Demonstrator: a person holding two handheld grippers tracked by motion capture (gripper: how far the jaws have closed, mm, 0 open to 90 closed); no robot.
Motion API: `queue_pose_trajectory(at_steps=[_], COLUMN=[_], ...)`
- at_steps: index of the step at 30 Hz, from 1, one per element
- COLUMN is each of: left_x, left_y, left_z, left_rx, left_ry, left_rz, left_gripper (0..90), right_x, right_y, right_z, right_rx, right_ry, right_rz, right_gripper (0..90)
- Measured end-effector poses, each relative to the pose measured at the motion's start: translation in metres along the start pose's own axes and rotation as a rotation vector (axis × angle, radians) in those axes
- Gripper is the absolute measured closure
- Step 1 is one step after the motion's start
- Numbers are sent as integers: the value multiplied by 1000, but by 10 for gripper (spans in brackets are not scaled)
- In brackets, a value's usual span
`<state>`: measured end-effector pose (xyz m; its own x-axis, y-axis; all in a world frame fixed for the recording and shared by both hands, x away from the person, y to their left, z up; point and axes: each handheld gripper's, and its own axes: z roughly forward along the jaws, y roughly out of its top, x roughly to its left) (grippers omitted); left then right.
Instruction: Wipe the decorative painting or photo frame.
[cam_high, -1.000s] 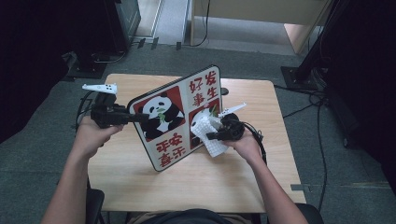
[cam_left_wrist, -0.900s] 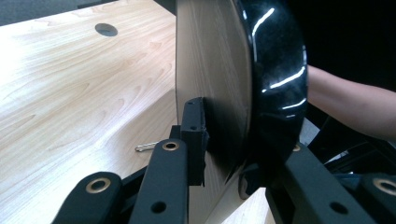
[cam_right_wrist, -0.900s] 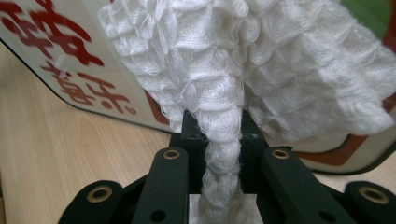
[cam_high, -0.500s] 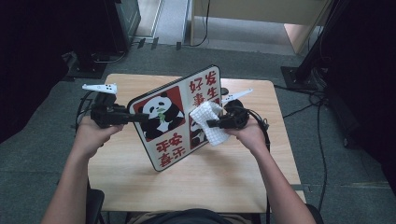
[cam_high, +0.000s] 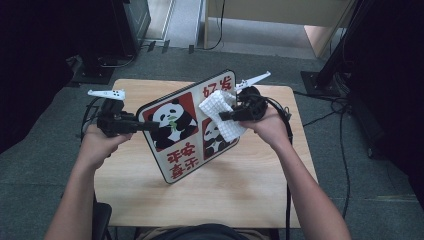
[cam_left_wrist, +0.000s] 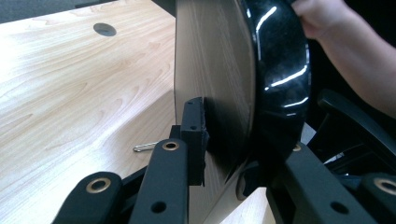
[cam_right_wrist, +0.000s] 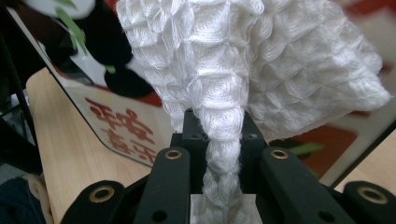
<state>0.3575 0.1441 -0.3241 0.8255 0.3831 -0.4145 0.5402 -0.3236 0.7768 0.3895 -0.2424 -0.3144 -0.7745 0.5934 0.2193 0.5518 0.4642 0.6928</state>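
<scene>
A light wooden table (cam_high: 150, 190) stands on grey carpet floor (cam_high: 370, 200), and the lower edge of a tilted panda board (cam_high: 185, 130) seems to rest on it, while a small metal pin (cam_left_wrist: 145, 147) lies on the wood.

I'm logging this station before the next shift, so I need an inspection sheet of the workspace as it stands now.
Surface: light wooden table, bare in front, with a round hole in the top.
Job's things: panda board held tilted on its edge; white waffle cloth against its picture face.
Clutter: small metal pin lying on the table near the board.
Grippers: left gripper shut on the board's edge; right gripper shut on the cloth.
Cables: black cables trail off the table's right side onto the floor.
Surroundings: grey carpet, dark stands and furniture behind the table.
</scene>
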Motion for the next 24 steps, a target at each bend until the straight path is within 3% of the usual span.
queue_pose_trajectory(at_steps=[13,24], left_x=[1,1], left_y=[-1,-1], left_z=[0,0], left_rx=[-7,-6], left_ry=[-9,-8], left_rz=[-3,2], left_gripper=[745,750], right_x=[19,28], right_y=[69,89], right_z=[-17,-11], right_rx=[-21,-44], right_ry=[7,15], right_rz=[-47,-68], right_gripper=[790,753])
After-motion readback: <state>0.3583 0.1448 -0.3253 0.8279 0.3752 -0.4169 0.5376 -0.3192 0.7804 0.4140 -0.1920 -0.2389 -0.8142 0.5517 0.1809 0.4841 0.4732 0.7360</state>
